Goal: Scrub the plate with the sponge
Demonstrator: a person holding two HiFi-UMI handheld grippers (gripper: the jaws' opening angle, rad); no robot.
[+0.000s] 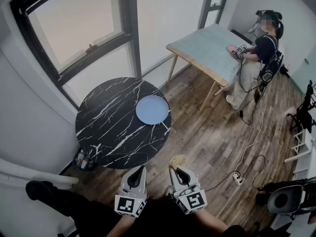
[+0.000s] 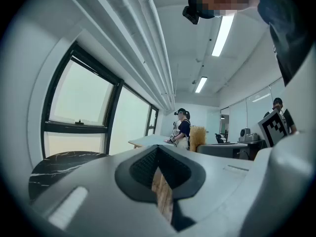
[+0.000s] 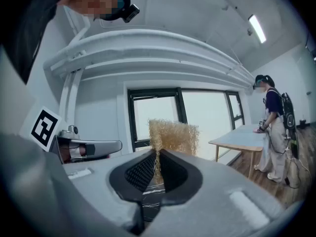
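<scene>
your left gripper [image 1: 141,168] sits low and near you in the head view, level, with its jaws pressed together and nothing between them; in the left gripper view only a thin slit shows between the dark pads. your right gripper [image 1: 173,170] is just to the right of it, tilted very slightly down, and its jaws are pinched narrow on a tan fibrous sponge [image 3: 174,135]. the sponge stands up past the jaw tips, gripped by its lower edge. both grippers hang over the wooden plank floor [image 1: 217,132], near the closest edge of the round black marble table with white veins [image 1: 106,125] but not over it. the round pale blue plate [image 1: 152,109] lies flat on the right part of that table, close to its right rim, well apart from the sponge and from both grippers. beyond the table on the left is a large dark-framed window [image 1: 74,28]. far off on the right another person [image 1: 256,53] stands at a pale green rectangular table with wooden legs [image 1: 207,48], and a white power strip [image 1: 238,179] lies on the floor to your right with a cable running to it.
</scene>
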